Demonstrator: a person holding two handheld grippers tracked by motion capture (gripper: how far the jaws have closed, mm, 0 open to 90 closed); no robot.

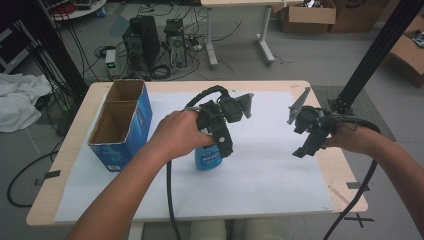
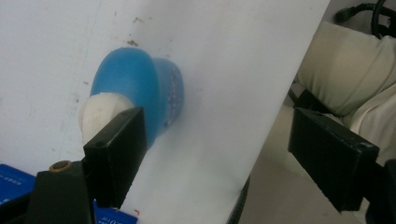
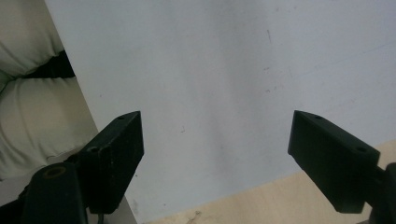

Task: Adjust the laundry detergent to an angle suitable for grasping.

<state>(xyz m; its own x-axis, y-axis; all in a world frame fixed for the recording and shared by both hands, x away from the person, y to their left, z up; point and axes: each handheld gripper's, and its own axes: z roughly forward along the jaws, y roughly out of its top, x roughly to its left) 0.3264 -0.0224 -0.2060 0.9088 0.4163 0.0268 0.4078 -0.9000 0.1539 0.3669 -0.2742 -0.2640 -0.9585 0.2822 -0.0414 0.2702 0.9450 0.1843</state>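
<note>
Blue bottle [image 1: 209, 158] standing upright mid-table near the front edge, right under the left gripper [image 2: 212, 140]. Jaws spread wide, cap beside one jaw, nothing grasped. Right gripper [image 3: 215, 154] also gaping empty, well off toward the right edge.

A pale wooden table [image 1: 320, 165] is covered by a white sheet [image 1: 265, 175]. Beyond it, at 12 o'clock, a grey floor [image 1: 320, 55] is strewn with cables, and two dark computer towers [image 1: 142, 40] are stood there — beside a white desk's legs [image 1: 262, 42]. Cardboard boxes [image 1: 307, 15] are seen at 1 o'clock, white cloth [image 1: 17, 100] at 9 o'clock, and a black frame post [image 1: 375, 55] at 2 o'clock. The light is even and dim.
</note>
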